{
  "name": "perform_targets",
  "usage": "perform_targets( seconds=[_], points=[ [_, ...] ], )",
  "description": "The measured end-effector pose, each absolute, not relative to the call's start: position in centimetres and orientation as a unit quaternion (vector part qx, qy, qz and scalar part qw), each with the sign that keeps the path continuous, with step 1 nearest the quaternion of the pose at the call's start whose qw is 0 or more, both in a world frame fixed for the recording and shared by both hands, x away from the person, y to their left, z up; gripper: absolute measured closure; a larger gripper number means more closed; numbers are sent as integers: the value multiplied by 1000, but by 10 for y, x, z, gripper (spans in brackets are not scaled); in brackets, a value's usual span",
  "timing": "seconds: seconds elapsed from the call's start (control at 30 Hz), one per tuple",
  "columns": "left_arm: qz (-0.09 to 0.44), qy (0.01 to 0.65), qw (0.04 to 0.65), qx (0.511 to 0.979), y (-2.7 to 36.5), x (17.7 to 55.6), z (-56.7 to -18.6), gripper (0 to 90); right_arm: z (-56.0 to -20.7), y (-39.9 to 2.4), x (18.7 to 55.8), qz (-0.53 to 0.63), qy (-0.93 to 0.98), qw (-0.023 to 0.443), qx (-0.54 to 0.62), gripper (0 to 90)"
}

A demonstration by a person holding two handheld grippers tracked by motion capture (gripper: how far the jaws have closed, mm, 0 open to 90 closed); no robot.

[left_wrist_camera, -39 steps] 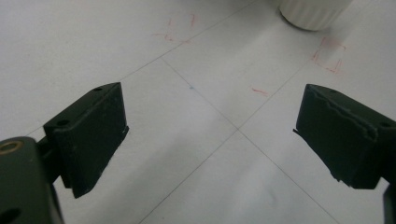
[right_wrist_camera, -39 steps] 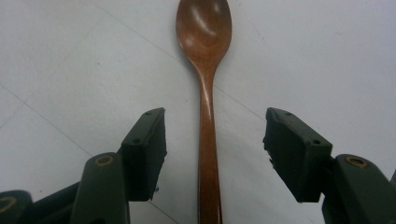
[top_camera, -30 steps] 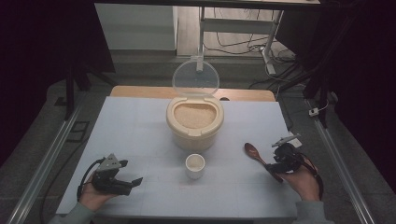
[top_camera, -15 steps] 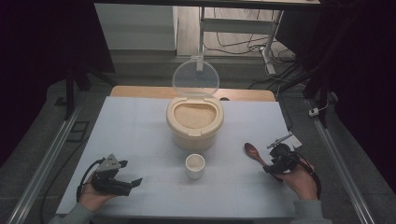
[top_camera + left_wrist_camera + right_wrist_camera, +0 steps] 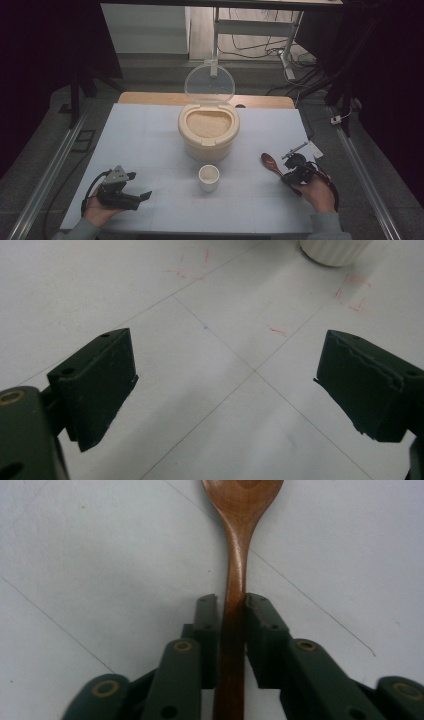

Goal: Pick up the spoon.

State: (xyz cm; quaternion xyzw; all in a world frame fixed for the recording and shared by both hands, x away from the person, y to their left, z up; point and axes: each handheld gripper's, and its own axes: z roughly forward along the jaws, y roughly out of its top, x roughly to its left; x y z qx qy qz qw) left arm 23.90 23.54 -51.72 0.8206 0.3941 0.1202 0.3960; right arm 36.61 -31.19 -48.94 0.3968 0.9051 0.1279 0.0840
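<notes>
A brown wooden spoon (image 5: pixel 270 162) lies on the white table at the right, bowl pointing toward the rice container. My right gripper (image 5: pixel 289 176) has just been closing and is now shut on the spoon's handle (image 5: pixel 234 595), both pads pressing its sides. A beige rice container (image 5: pixel 208 129) full of grain stands at the table's middle, its clear lid (image 5: pixel 209 82) hinged up. A small white cup (image 5: pixel 208 177) sits in front of it. My left gripper (image 5: pixel 139 196) rests low at the front left, jaws wide open over bare table (image 5: pixel 225 375).
The white cup's base (image 5: pixel 334 250) appears at the top edge of the left gripper view. Red pen marks (image 5: pixel 352 290) and thin grid lines cross the table (image 5: pixel 145 145). Metal rails (image 5: pixel 50 170) run along both sides; cables (image 5: pixel 255 50) lie on the floor behind.
My right gripper slid a little toward the spoon and its jaws closed onto the handle. The left gripper and hand stayed where they were.
</notes>
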Motion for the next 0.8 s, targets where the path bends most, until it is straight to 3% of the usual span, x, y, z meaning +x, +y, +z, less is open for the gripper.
perform_targets(
  seconds=[0.33,0.8],
  points=[
    [120,392,395,822,235,238,-517,94,-487,-320,358,170,896,104,396,813],
    [120,395,394,822,235,238,-517,96,-444,-317,332,281,885,105,357,813]
  ],
)
